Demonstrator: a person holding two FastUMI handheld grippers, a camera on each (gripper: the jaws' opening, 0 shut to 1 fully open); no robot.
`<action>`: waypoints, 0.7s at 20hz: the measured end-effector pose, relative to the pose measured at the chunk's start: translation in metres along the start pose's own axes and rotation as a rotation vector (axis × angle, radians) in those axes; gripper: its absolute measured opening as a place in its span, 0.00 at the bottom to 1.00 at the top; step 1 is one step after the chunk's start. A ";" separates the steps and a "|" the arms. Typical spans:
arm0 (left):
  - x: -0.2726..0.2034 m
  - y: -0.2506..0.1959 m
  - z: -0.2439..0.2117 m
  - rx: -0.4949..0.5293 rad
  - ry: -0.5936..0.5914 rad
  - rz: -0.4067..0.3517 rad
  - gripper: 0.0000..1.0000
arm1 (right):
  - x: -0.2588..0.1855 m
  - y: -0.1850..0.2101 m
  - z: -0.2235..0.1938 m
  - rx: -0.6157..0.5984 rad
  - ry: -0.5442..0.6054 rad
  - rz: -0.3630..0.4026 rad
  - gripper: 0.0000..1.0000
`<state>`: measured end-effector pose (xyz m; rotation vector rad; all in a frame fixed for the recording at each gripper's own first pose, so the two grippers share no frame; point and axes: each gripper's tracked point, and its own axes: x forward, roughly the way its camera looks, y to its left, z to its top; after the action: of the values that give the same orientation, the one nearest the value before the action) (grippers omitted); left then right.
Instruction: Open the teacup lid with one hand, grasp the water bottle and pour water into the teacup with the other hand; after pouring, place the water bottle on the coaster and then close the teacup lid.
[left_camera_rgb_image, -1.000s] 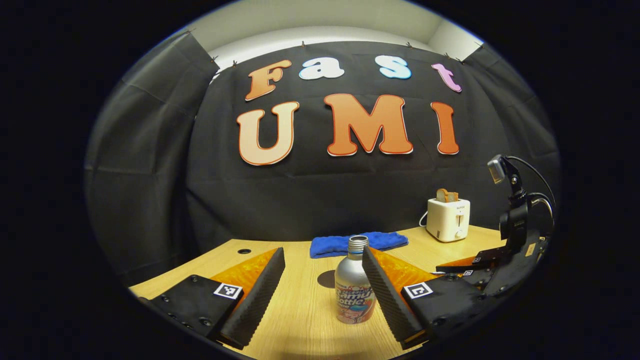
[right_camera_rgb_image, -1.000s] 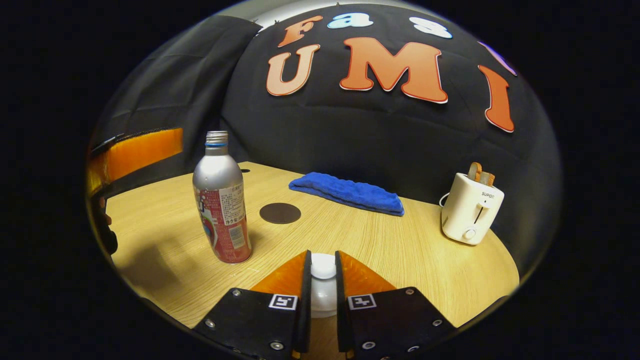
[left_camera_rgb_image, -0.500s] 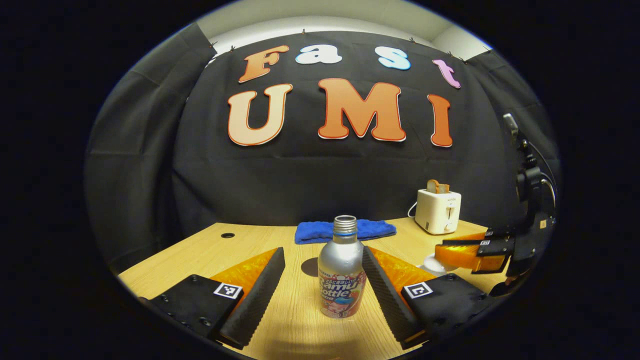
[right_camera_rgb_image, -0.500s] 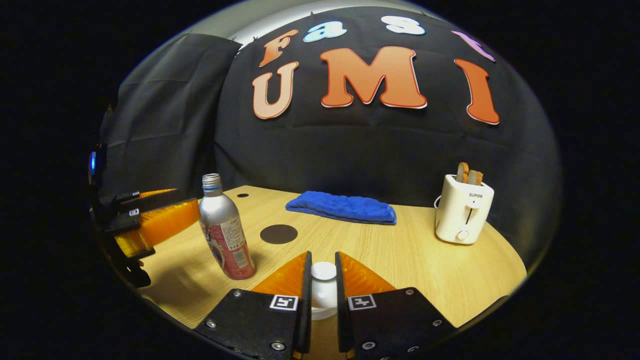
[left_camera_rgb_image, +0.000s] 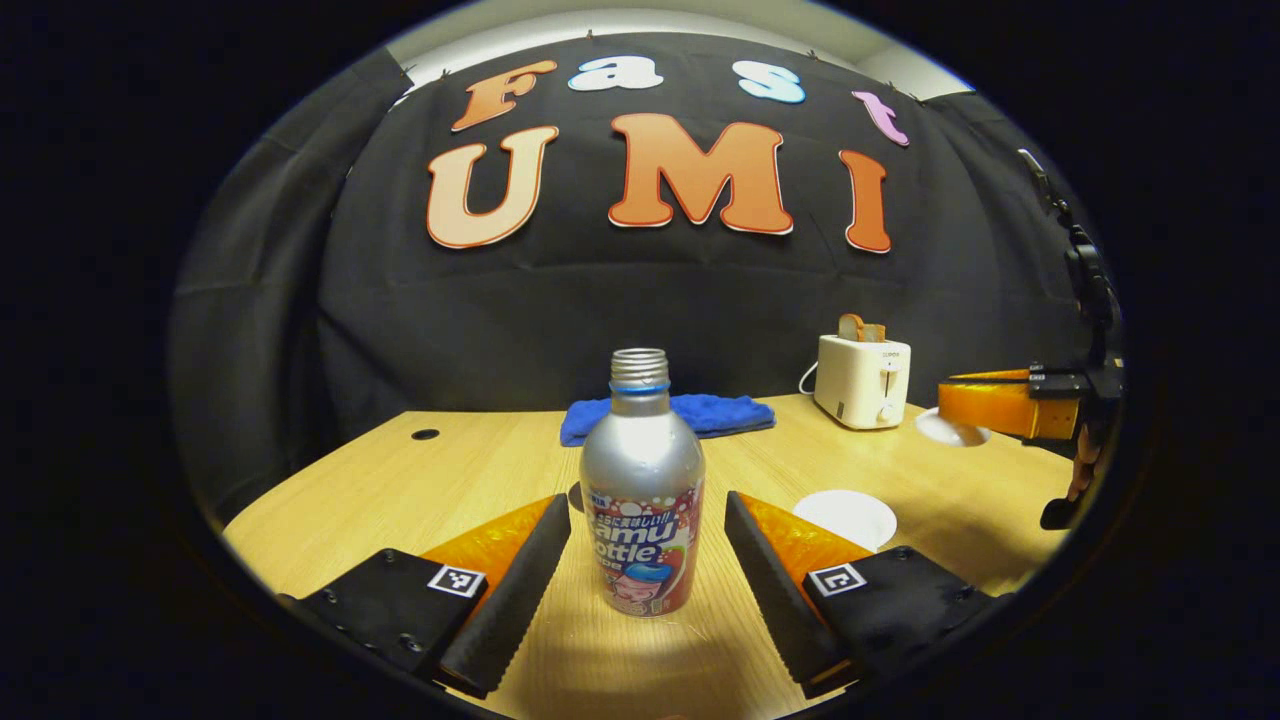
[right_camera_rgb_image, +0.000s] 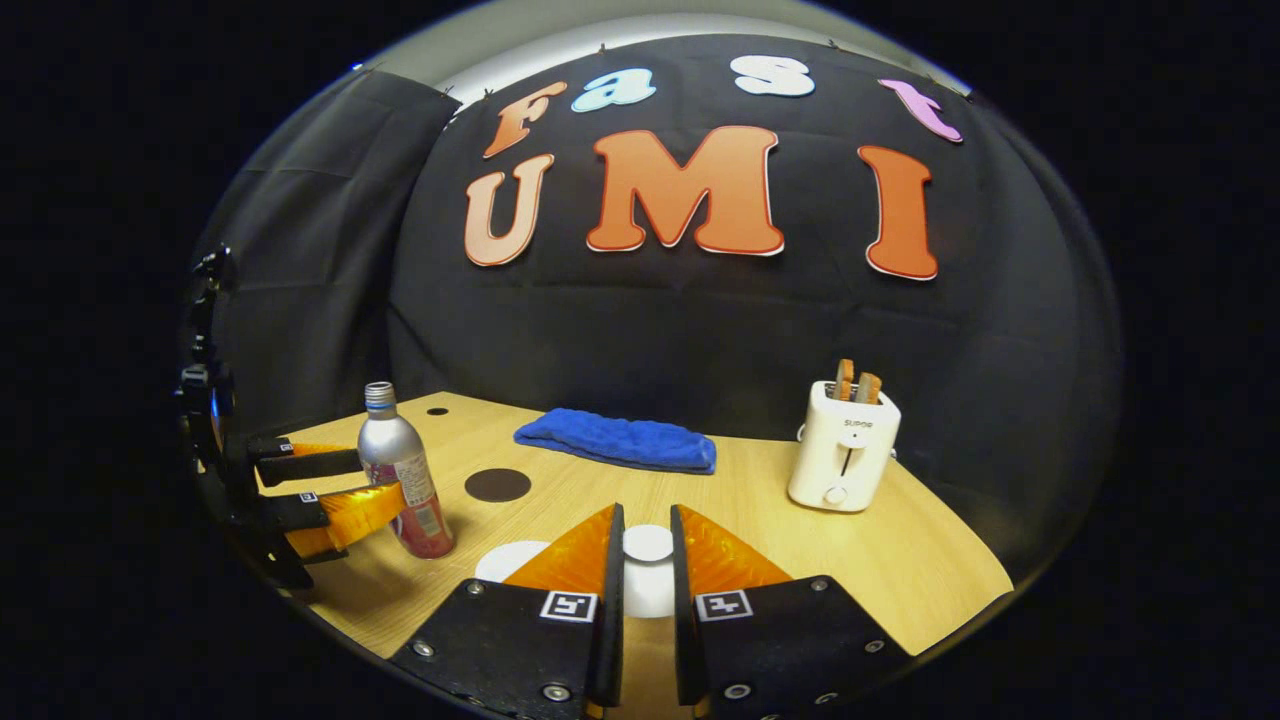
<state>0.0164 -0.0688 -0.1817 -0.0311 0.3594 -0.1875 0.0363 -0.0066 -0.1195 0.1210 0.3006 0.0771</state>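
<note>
A silver water bottle (left_camera_rgb_image: 640, 490) with a red label stands uncapped on the wooden table (left_camera_rgb_image: 470, 470). My left gripper (left_camera_rgb_image: 645, 515) is open, one finger on either side of the bottle with a gap on both sides. My right gripper (right_camera_rgb_image: 647, 530) is shut on the knob of the white teacup lid (right_camera_rgb_image: 648, 590), held up off the table. The uncovered white teacup (right_camera_rgb_image: 508, 560) sits below and to its left, also showing as a white disc (left_camera_rgb_image: 846, 516) in the left gripper view. The dark round coaster (right_camera_rgb_image: 497, 484) lies behind the bottle (right_camera_rgb_image: 398, 470).
A folded blue towel (right_camera_rgb_image: 615, 440) lies at the back of the table. A white toaster (right_camera_rgb_image: 840, 460) with bread slices stands at the back right. The right gripper (left_camera_rgb_image: 965, 405) with the lid (left_camera_rgb_image: 950, 428) hangs near the toaster (left_camera_rgb_image: 865, 380) in the left gripper view.
My right gripper has lifted the lid up off the teacup, which now stands uncovered. My left gripper has moved forward until its open fingers flank the bottle.
</note>
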 end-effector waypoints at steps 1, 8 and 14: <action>0.002 0.000 -0.004 -0.006 0.012 0.000 1.00 | -0.002 -0.005 0.001 0.002 -0.004 -0.009 0.22; 0.018 0.007 -0.027 -0.033 0.079 0.013 0.96 | -0.017 -0.031 0.005 -0.005 -0.015 -0.057 0.22; 0.021 0.016 -0.018 0.007 0.063 0.063 0.80 | -0.026 -0.042 0.000 0.001 -0.014 -0.071 0.22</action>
<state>0.0325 -0.0575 -0.2070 -0.0067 0.4220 -0.1278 0.0144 -0.0508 -0.1173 0.1115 0.2909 0.0054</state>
